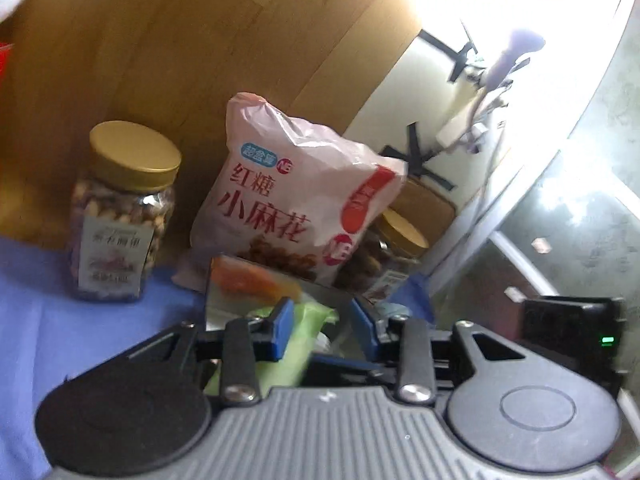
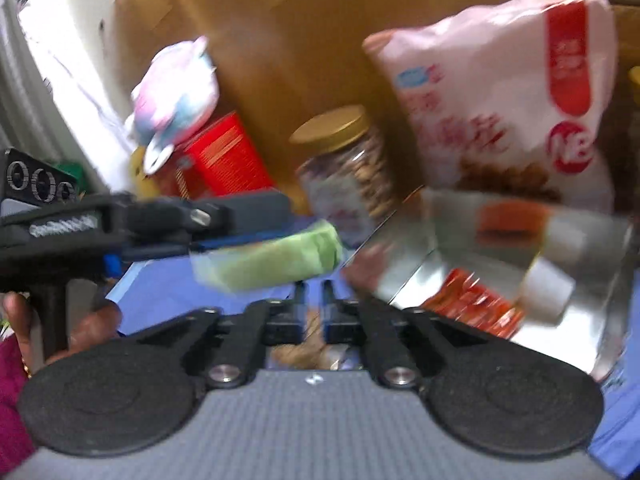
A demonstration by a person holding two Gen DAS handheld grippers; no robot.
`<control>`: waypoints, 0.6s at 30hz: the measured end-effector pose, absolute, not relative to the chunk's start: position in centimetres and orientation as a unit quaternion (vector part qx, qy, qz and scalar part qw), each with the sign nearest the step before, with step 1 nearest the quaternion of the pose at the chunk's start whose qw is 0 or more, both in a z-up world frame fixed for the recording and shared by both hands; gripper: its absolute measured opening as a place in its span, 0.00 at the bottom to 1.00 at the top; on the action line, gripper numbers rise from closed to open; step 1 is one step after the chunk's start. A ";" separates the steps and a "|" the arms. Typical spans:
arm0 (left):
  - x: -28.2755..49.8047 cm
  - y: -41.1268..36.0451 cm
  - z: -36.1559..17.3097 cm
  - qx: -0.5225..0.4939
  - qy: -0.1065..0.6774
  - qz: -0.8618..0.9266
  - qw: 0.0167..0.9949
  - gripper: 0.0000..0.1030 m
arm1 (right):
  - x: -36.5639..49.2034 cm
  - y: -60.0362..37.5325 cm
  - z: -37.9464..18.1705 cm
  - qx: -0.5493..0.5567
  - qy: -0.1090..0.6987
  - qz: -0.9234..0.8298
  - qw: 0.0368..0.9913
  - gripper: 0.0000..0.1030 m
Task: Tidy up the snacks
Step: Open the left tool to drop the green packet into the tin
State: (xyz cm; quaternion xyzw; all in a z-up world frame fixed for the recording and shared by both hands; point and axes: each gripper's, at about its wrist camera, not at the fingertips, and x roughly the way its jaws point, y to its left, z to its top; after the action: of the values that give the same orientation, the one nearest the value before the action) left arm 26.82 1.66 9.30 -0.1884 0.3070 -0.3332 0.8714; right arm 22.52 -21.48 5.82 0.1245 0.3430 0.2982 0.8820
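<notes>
Left gripper (image 1: 320,330) jaws clamp something green; right gripper (image 2: 314,312) jaws closed.

cloth (image 1: 48,312): blue | packet (image 2: 272,256): light green | bag (image 1: 296,192): pink, red lettering | jar lid (image 1: 134,152): gold

Left gripper (image 1: 320,330): black frame, blue pads, jaws closed on a pale green packet (image 1: 296,344) that runs back between the fingers toward the camera
Shiny metal tin (image 1: 236,280), just beyond the fingertips, an orange-printed packet (image 1: 248,280) showing in it
Pink snack bag (image 1: 296,196) with red Chinese print, upright behind the tin, leaning against a cardboard wall (image 1: 180,48)
Clear jar, gold lid (image 1: 120,216), left of the bag, standing on blue cloth (image 1: 48,320); nuts or similar inside
Second gold-lidded jar (image 1: 388,256), partly hidden behind the bag's right edge
Background right: white wall, black tape marks, glare; details unreadable
</notes>
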 end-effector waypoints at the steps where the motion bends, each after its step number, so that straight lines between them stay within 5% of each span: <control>1: 27.6 1.1 9.0 -0.185 0.309 -0.335 0.870 0.30 | 23.1 -22.0 5.8 0.123 0.337 0.284 0.889 0.06; 18: 23.7 8.3 5.2 -0.188 0.346 -0.276 0.877 0.34 | 19.4 -26.1 4.3 0.151 0.321 0.271 0.895 0.09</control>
State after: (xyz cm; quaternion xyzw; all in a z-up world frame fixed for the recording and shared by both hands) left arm 23.66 8.28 5.17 -0.1879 0.3460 -0.2764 0.8767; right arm 19.40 -26.10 4.33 0.1515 0.3208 0.2706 0.8949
